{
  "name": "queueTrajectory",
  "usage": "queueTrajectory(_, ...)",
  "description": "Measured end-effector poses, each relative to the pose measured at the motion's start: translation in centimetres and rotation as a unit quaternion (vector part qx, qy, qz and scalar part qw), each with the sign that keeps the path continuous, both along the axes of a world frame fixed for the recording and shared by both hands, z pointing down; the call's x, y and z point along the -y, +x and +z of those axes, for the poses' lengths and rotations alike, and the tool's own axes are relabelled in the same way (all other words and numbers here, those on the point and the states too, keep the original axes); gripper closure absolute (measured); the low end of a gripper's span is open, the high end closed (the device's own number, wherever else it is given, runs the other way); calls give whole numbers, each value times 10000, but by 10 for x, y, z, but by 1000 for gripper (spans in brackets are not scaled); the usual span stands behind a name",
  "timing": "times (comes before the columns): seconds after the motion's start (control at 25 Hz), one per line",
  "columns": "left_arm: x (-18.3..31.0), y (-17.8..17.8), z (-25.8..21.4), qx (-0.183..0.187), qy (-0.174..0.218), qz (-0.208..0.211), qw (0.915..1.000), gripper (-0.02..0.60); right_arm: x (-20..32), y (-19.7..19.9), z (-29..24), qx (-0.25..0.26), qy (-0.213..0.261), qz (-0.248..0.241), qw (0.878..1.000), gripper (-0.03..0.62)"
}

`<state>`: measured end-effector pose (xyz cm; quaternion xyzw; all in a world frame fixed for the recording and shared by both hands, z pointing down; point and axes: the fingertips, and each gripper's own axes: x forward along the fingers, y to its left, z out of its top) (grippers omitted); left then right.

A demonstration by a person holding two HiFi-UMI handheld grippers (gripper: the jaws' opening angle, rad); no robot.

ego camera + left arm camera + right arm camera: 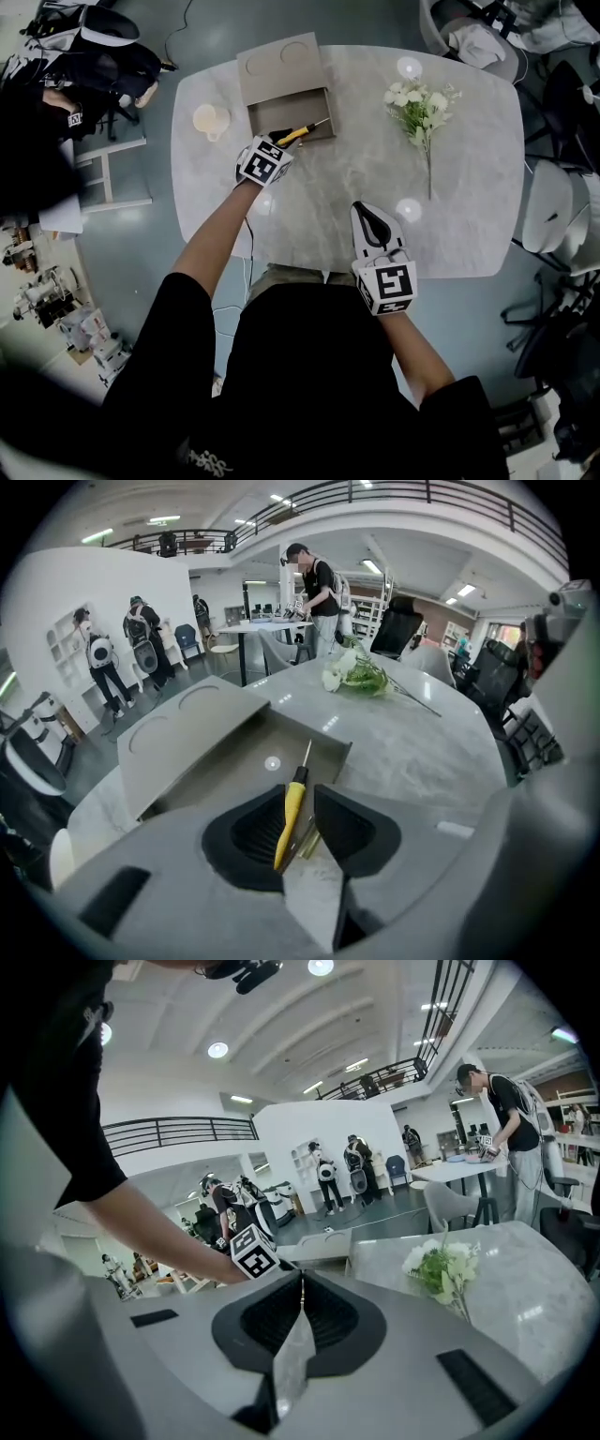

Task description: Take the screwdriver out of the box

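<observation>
Two grippers, one tool, one container are listed.

1. Left gripper (pixel 293 791): the fingers are spread and lowered into the box (pixel 286 111). No pressure on anything is seen.
2. Screwdriver (pixel 287 822): it is still inside the box. Its yellow handle is laid between the left fingers, nearer the left-hand pad and slanted across the gap. The shaft is pointed away from the fingertips toward the far wall. Contact with the pad cannot be confirmed.
3. A small pale piece is noted just beside the handle, between the same fingers. Its identity cannot be told.
4. Right gripper (pixel 301 1283): the fingers are pressed together with nothing between them. It is held well apart from the box, near the table's edge.

Hazards, as judged:
- The slanted, off-centre handle may be rolled or squeezed out when the pads are closed.
- The pale piece may be pinched along with the handle, so that the grip is weakened.
- The shaft tip may be caught on the far wall if the lift is angled.
- The light box is braced by nothing, so it may be dragged or tipped with the tool.
</observation>
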<state>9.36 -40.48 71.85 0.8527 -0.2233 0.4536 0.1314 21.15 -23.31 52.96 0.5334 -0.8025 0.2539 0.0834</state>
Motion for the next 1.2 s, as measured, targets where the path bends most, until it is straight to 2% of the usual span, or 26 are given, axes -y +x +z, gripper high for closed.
queueTrajectory(0.24,8,13,24,292,-156,624,9975,468,15,17,9,-126,-79,52,9999,580)
queueTrajectory(0.44,23,15,38,382,-346,684,9963,466,31,38,15,-179,-108,297,9993,580)
queueTrajectory(0.64,21,19,44,398,-678,956,9923,457,44,33,16,-139,-70,294,9994,580)
queueTrajectory(1.08,23,20,61,578,-959,1086,9878,460,45,22,28,-144,-223,300,9992,580)
queueTrajectory(1.2,24,19,64,802,-837,1281,9850,480,47,20,28,-139,-206,310,9992,580)
